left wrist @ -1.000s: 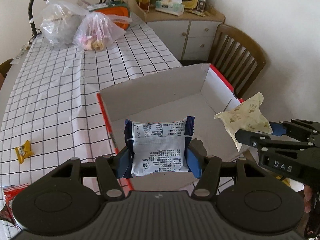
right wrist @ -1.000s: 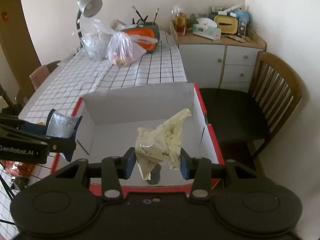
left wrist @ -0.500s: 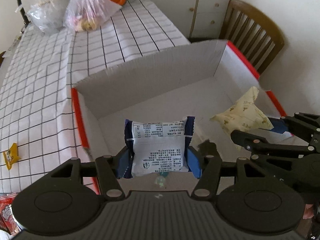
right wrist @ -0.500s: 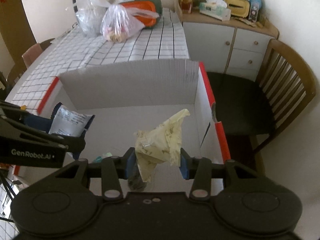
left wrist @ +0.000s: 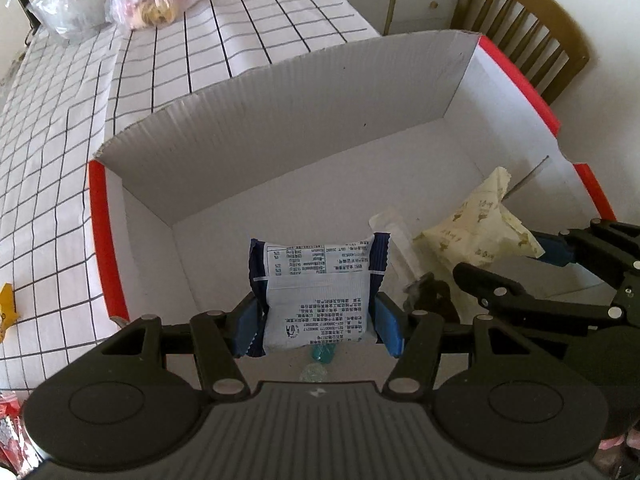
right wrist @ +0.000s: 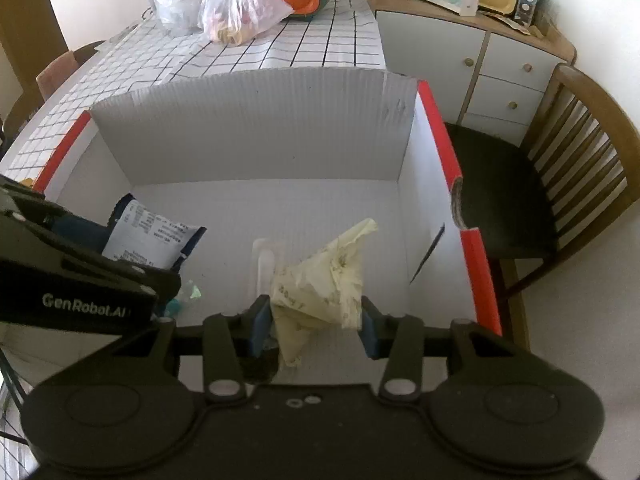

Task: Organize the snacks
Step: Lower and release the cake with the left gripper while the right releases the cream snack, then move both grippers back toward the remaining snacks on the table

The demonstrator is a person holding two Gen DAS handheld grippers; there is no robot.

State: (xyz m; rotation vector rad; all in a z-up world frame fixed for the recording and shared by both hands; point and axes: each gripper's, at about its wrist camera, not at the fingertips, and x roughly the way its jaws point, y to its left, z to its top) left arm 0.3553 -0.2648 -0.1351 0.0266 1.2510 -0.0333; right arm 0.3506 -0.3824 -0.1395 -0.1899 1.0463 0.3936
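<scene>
From the left wrist view, the left hand-held gripper (left wrist: pixel 316 320) is clenching a white and navy snack packet (left wrist: pixel 318 292) between its blue pads, the printed back of the packet facing the camera. It is hanging inside the open cardboard box (left wrist: pixel 280 128), a white-walled carton with red edges, above the box floor. Below the packet, a small teal wrapped sweet (left wrist: pixel 322 354) is lying on the floor of the box. To the right, the right hand-held gripper (left wrist: pixel 496 256) is reaching in from the edge of the frame, gripping a crumpled pale yellow wrapper (left wrist: pixel 478 236). A clear plastic packet (left wrist: pixel 394 232) is lying on the box floor just beside that wrapper. The box is sitting on the surface (left wrist: pixel 60 160), which is covered with a white checked cloth; a small yellow snack (left wrist: pixel 6 310) is lying on it, left of the box.

From the right wrist view, the right hand-held gripper (right wrist: pixel 316 320) is grasping the pale yellow wrapper (right wrist: pixel 320 280), which is sticking up between the pads over the box (right wrist: pixel 256 128) interior. At the left, the left hand-held gripper (right wrist: pixel 132 248) is holding the white and navy snack packet (right wrist: pixel 152 240), also inside the box walls. A wooden chair (right wrist: pixel 576 168) is standing just beside the box on the right.
</scene>
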